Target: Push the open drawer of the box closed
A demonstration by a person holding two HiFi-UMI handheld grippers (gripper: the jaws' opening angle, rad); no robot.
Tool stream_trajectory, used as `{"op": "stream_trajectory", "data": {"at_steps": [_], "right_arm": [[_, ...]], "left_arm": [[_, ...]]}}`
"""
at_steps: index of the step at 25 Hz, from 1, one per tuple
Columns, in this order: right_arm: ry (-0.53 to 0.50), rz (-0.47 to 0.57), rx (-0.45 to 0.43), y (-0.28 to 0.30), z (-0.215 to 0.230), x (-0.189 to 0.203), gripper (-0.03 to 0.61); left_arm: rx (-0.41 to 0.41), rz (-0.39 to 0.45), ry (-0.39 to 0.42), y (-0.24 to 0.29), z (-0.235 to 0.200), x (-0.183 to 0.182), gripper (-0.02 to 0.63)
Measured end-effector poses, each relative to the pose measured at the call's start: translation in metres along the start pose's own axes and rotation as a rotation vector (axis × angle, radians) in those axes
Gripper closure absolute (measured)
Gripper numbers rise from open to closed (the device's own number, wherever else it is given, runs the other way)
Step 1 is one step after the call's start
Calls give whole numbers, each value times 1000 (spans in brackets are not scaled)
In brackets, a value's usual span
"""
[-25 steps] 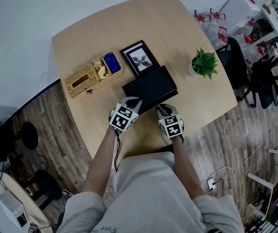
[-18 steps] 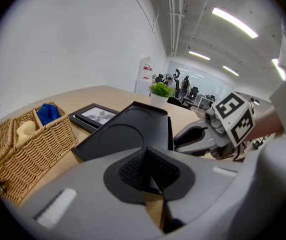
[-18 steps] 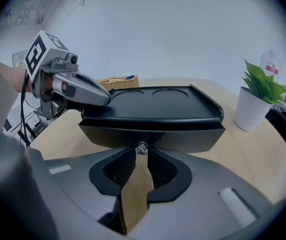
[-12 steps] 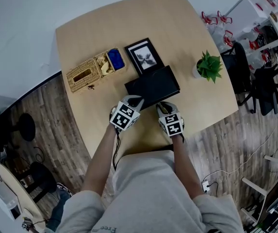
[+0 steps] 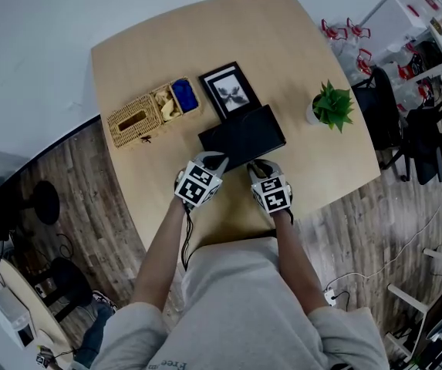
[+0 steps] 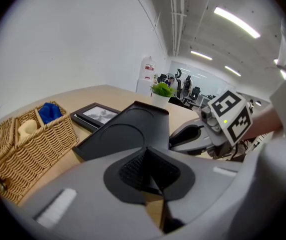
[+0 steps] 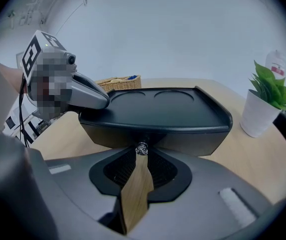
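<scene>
The black box [image 5: 242, 136] lies flat on the wooden table [image 5: 205, 37]; its drawer front faces me and looks flush with the body. In the right gripper view a small metal knob [image 7: 142, 148] shows on the box [image 7: 157, 111] front. My right gripper [image 7: 142, 156] is shut, its tips right against that knob. My left gripper [image 5: 213, 162] is shut too, empty, with its tip at the box's front left corner [image 6: 83, 151]. In the head view the right gripper [image 5: 261, 168] sits at the front right of the box.
A wicker basket [image 5: 147, 114] with a blue item stands left of the box, a framed picture [image 5: 227, 89] lies behind it, and a potted plant [image 5: 330, 105] stands to the right. Office chairs [image 5: 406, 122] are off the table's right side.
Almost nothing has moved. The head view has shifted a little, and both grippers stay at the front of the box.
</scene>
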State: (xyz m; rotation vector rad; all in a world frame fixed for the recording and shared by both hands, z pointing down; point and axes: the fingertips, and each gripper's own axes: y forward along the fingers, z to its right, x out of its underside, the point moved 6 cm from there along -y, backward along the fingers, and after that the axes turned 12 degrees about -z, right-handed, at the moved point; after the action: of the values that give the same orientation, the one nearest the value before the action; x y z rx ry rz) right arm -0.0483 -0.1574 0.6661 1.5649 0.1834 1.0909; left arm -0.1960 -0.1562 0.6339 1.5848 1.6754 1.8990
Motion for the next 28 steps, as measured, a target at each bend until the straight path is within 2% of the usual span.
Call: {"op": "stream_trajectory", "data": {"at_steps": [6,16,23,28], "right_arm": [[21,-14,-18,4,1,-1,506],[57,-17,13,-13,1,0,505],[75,46,45,-51,5,12,505],[39,65,-2,-61,11,25,505]], "left_arm": [[-11,-5,-8,1,-1,0,561],[-25,-14,-27,-2,-3,-1,561],[-56,32,-110,-13,29,13,561],[-135,81,-228,-20,61,25,561]]}}
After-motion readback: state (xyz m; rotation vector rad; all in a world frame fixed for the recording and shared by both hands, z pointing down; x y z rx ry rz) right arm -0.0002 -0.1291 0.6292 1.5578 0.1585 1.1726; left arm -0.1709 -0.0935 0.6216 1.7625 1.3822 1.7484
